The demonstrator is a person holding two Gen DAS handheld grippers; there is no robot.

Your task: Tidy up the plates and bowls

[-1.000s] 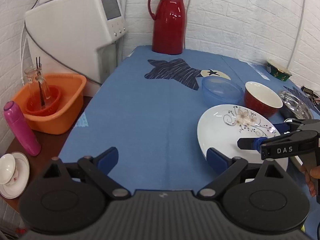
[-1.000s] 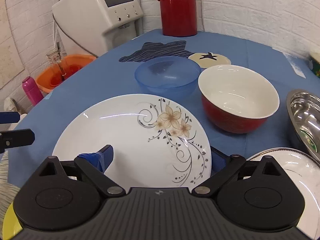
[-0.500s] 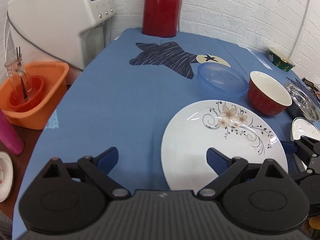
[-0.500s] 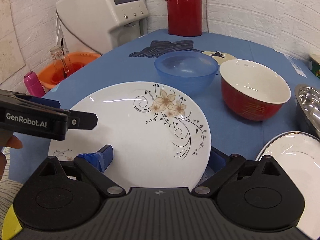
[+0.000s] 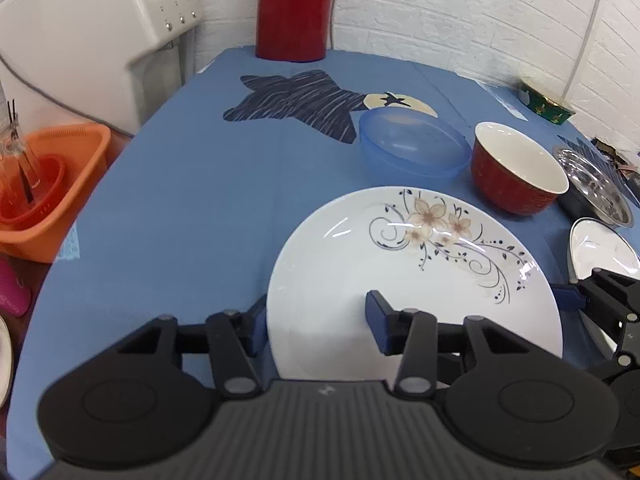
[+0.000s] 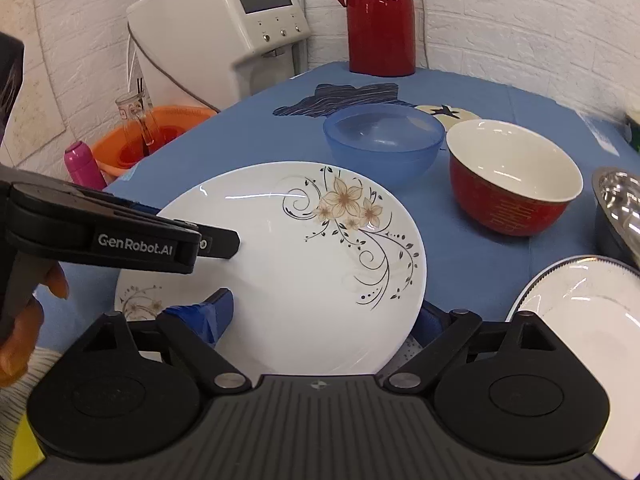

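Observation:
A white floral plate (image 5: 400, 264) (image 6: 280, 248) hangs tilted just above the blue cloth. My left gripper (image 5: 318, 322) has closed on its left rim, one finger under the edge and the other on the inner slope; the right wrist view shows its tip (image 6: 228, 242) over that rim. My right gripper (image 6: 324, 316) (image 5: 576, 300) stands wide open at the opposite rim, left finger on top, right finger underneath. A second floral plate (image 6: 136, 304) lies below. Beyond are a blue bowl (image 5: 412, 148), a red bowl (image 5: 516, 168), a steel bowl (image 5: 592, 184) and a dark-rimmed white plate (image 6: 580, 312).
A red thermos (image 5: 292, 8) and a white machine (image 6: 224, 28) stand at the back. Off the table's left edge sit an orange basin (image 5: 52, 200) and a pink bottle (image 6: 82, 164). A green tin (image 5: 548, 104) is far right. A hand (image 6: 24, 320) holds the left gripper.
The left gripper came in from the left over the plate's rim and its fingers narrowed around it. The plate rose with the right gripper, uncovering a second plate beneath.

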